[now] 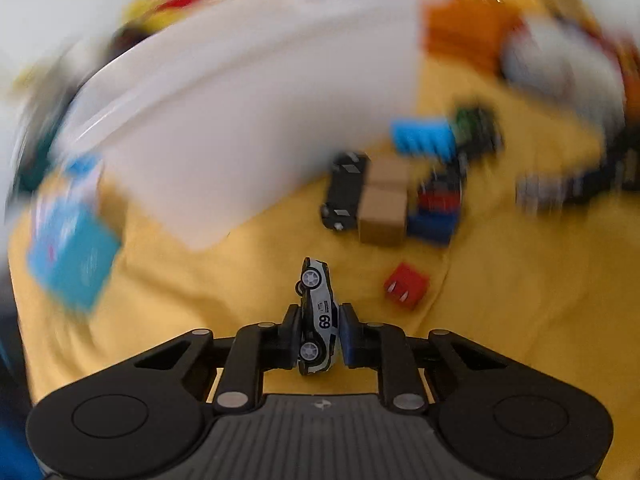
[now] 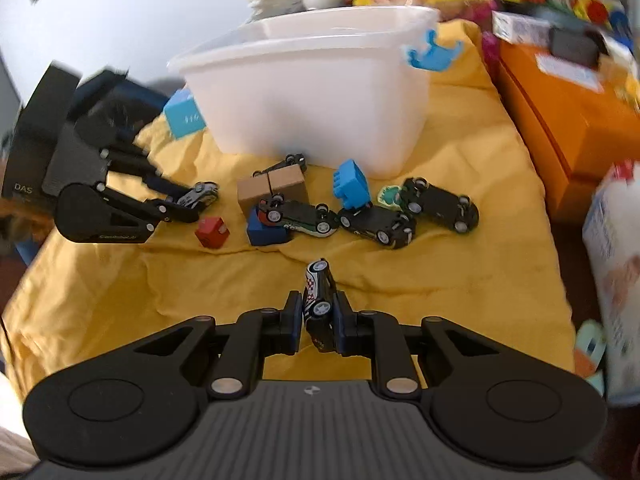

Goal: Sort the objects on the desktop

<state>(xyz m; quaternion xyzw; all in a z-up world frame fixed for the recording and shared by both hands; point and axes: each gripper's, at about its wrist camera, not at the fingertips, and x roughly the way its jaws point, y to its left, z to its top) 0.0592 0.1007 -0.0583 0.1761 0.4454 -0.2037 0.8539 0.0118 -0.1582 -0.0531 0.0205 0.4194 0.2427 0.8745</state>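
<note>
My left gripper (image 1: 319, 330) is shut on a silver toy car (image 1: 317, 312) marked 69, held on its side above the yellow cloth (image 1: 200, 300). In the right wrist view the left gripper (image 2: 188, 202) shows at the left with the silver car (image 2: 202, 194) in its tips. My right gripper (image 2: 318, 318) is shut on a black toy car with a checkered roof (image 2: 317, 292), nose pointing away. Ahead lie a red block (image 2: 212, 232), two tan blocks (image 2: 272, 190), a blue block (image 2: 266, 232), a light blue piece (image 2: 351, 186) and three overturned black cars (image 2: 302, 216) (image 2: 378, 224) (image 2: 440, 202).
A large white tub (image 2: 312, 96) stands at the back of the cloth with a blue clip (image 2: 432, 54) on its rim. A light blue box (image 2: 184, 114) sits left of it. An orange box (image 2: 560, 108) with clutter is at the right. A carton (image 2: 612, 240) stands at the right edge.
</note>
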